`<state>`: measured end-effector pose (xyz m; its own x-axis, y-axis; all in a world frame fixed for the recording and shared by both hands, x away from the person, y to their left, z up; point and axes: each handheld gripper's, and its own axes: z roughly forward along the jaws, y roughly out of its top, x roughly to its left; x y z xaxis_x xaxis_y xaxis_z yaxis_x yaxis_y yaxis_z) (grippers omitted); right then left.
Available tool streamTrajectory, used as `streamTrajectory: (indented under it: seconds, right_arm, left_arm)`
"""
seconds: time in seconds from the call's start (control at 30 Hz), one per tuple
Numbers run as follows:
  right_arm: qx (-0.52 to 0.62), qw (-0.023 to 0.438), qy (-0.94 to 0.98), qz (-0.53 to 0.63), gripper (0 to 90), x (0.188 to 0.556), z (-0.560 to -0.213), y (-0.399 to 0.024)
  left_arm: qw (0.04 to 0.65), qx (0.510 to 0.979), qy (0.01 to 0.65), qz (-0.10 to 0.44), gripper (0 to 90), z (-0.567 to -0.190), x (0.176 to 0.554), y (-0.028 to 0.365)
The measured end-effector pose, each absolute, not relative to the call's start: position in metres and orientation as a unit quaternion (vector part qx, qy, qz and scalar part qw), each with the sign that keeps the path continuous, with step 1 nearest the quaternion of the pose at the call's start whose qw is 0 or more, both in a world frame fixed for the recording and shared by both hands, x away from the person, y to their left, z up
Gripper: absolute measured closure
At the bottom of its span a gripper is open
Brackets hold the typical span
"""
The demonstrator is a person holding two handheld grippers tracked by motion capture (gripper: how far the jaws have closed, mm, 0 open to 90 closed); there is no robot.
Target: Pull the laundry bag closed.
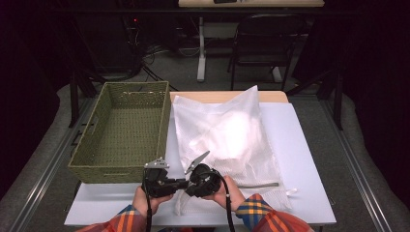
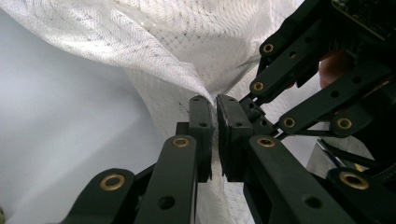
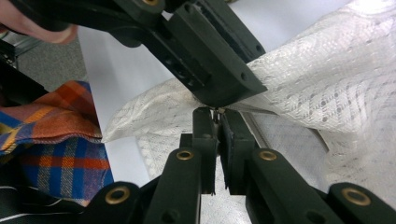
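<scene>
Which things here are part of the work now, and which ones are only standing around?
In use:
- white mesh bag
- left gripper, shut on the bag's edge
- right gripper, shut on the same edge
- probably the green woven basket, open and beside the bag

Standing around:
- black chair
- desk behind it

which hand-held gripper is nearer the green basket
Left. The left hand-held gripper sits just below the green basket's near right corner; the right hand-held gripper is beside it, farther right, over the white mesh bag.
</scene>
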<state>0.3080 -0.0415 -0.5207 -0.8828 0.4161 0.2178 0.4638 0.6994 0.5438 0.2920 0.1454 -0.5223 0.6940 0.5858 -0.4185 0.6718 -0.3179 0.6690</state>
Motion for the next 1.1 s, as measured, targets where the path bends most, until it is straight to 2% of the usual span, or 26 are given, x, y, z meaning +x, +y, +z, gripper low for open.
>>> streamTrajectory:
  seconds: [1.1]
  right_arm:
    - [-0.274,0.047,-0.923,-0.266,86.8,0.319,-0.529,-0.049]
  left_arm:
    - [0.42,0.823,0.38,-0.031,86.4,-0.52,0.292,0.146]
